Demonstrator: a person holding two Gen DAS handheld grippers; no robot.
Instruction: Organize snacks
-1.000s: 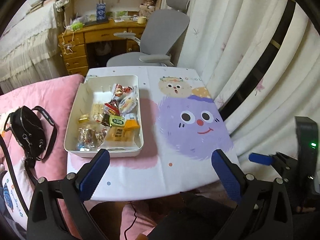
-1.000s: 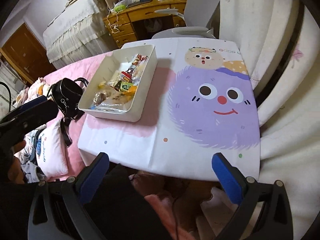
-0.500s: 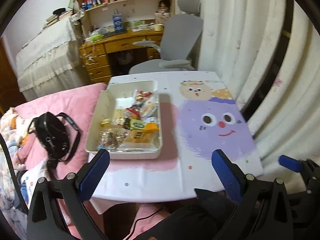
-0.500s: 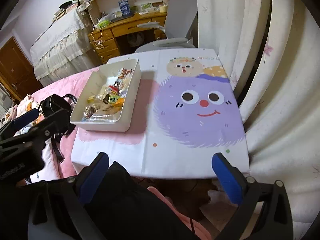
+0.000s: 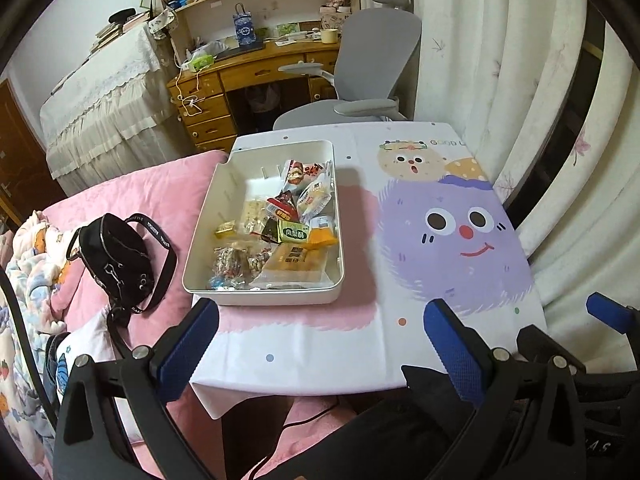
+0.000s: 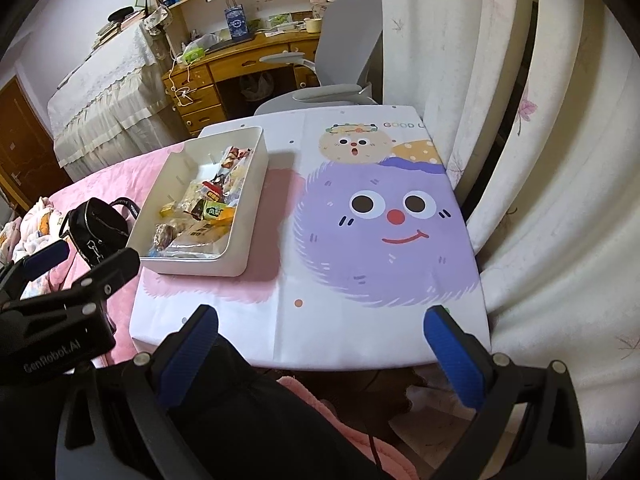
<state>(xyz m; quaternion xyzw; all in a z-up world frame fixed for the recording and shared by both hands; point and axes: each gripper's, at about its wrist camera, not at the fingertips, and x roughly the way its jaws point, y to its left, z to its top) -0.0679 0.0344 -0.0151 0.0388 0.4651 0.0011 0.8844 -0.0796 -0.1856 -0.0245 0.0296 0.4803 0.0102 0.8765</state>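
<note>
A white bin (image 5: 200, 256) (image 6: 248, 216) stands on the left part of the small table and holds several wrapped snacks (image 5: 286, 220) (image 6: 204, 208) in a loose pile. My left gripper (image 5: 320, 344) hangs open, held back over the table's near edge, nothing between its blue-padded fingers. My right gripper (image 6: 320, 344) is open too, above the near edge and right of the bin. The left gripper's body shows at the left of the right wrist view.
The table wears a cloth with a purple cartoon face (image 5: 452, 236) (image 6: 384, 232). A pink bed with a black bag (image 5: 116, 260) lies left. Curtains (image 5: 520, 60) hang right. A grey chair (image 5: 360, 72) and wooden desk (image 5: 248, 76) stand behind.
Both grippers have pulled back and risen from the table, so the bin and cloth look smaller. Nothing was picked up; both stay open.
</note>
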